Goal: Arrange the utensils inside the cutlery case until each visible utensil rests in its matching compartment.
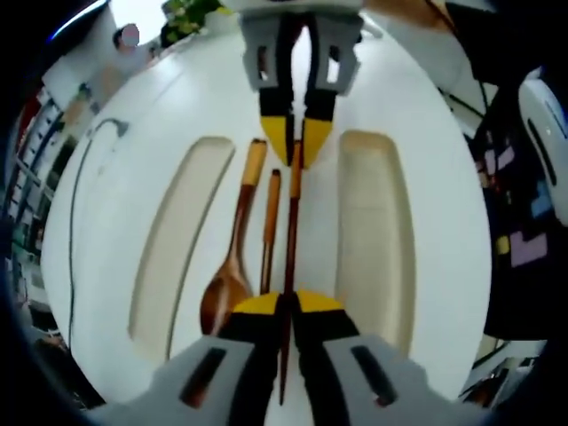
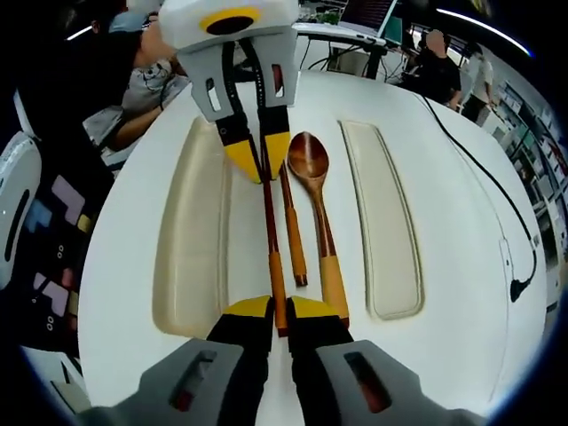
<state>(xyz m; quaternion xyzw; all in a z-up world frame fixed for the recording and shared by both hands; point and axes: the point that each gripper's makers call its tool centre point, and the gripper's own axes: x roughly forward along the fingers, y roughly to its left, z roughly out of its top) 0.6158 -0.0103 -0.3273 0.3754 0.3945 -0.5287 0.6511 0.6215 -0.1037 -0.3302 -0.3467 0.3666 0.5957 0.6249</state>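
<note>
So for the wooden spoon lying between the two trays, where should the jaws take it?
Grip the spoon on its slim handle, near the orange end, coming straight down from above. It lies flat on the table, and a loose chopstick lies close beside it, so the jaws should close across the handle's width.

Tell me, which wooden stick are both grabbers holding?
The long dark chopstick, farthest from the spoon. Each hand-held gripper pinches one end; the shorter-looking chopstick lies free beside it.

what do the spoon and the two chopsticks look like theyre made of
Spoon: likely wood, glossy lacquered brown bowl with visible grain, lighter orange-tan handle end. Chopsticks: probably the same dark reddish wood with matching orange-tan ends; the sheen suggests varnish, though coated plastic can't be ruled out.
</note>
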